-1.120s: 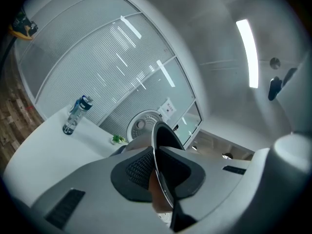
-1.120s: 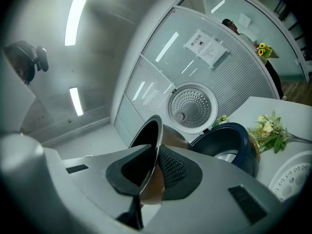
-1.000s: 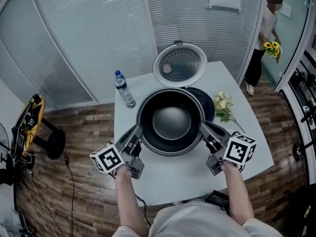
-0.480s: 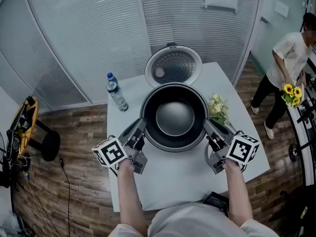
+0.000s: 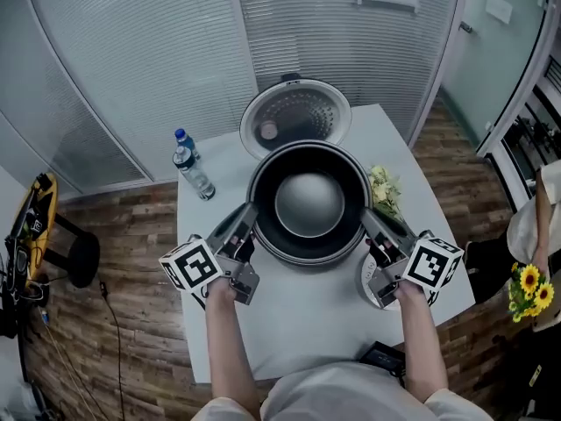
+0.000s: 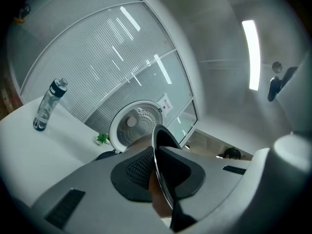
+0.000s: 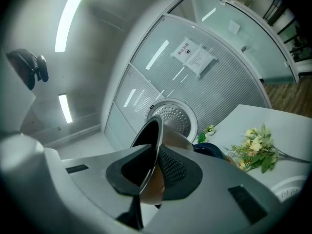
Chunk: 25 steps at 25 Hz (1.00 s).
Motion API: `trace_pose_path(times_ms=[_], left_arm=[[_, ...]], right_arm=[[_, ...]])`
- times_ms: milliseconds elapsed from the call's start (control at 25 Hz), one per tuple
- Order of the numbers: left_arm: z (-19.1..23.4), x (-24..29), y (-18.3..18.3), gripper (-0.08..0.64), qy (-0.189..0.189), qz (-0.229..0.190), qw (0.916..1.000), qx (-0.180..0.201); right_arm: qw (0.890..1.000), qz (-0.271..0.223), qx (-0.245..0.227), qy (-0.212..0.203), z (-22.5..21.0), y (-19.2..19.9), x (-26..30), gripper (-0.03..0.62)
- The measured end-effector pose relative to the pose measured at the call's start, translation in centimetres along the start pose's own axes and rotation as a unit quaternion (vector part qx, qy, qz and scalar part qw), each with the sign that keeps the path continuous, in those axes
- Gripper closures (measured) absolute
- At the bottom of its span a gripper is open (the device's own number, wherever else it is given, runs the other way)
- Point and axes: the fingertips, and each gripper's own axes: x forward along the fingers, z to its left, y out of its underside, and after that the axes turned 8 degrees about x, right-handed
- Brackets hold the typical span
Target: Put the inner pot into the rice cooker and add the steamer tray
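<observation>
Pot (image 5: 307, 204): held by its rim between both grippers, mouth up, level.
Left gripper (image 5: 249, 217): jaws pinched on the pot's left rim, one pad inside the wall, one outside.
Right gripper (image 5: 367, 222): jaws pinched on the pot's right rim the same way.
Lid (image 5: 294, 112): open, seen just behind the pot.
Cooker body (image 7: 210, 150): mostly covered by the pot; seating cannot be told.
Bottle (image 5: 191, 165): left of the pot, apart.
Flowers (image 5: 383, 191): just right of the pot.

Left gripper (image 5: 249, 212) and right gripper (image 5: 367, 217) grip the pot (image 5: 308, 202) at opposite rims, near the table's (image 5: 298, 323) far edge; a bottle (image 5: 193, 165) stands at the far-left corner.
</observation>
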Motion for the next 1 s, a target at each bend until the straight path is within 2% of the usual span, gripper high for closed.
trace_pose_path(times_ms=[240,440,640,760,880,1000], left_arm=[[0.4,1.7,0.5,0.525,0.007,-0.001,0.9998,-0.020],[1.7,1.8,1.3,0.525,-0.006,0.015,0.9998,-0.013],[1.8,2.0,1.5,0.525,-0.011,0.010,0.9996,-0.024],[2.5,2.0,2.0,0.525,-0.018,0.009,0.9989,-0.042],[2.9,2.1,2.0,0.524,-0.020,0.017,0.9994,-0.025],[3.3,2.4,2.5,0.523,-0.025,0.022,0.9991,-0.027]], right_arm=[[1.000,0.003,0.008,0.005,-1.7,-0.2,0.7,0.535],[1.000,0.004,0.020,0.015,-2.7,0.3,1.0,0.535],[0.999,0.006,0.030,0.025,-3.2,0.7,1.2,0.535],[0.999,0.010,0.035,0.028,-3.6,1.0,1.5,0.535],[0.998,0.012,0.045,0.036,-4.0,1.3,1.8,0.535],[0.997,0.018,0.053,0.044,-4.6,1.6,1.9,0.535]])
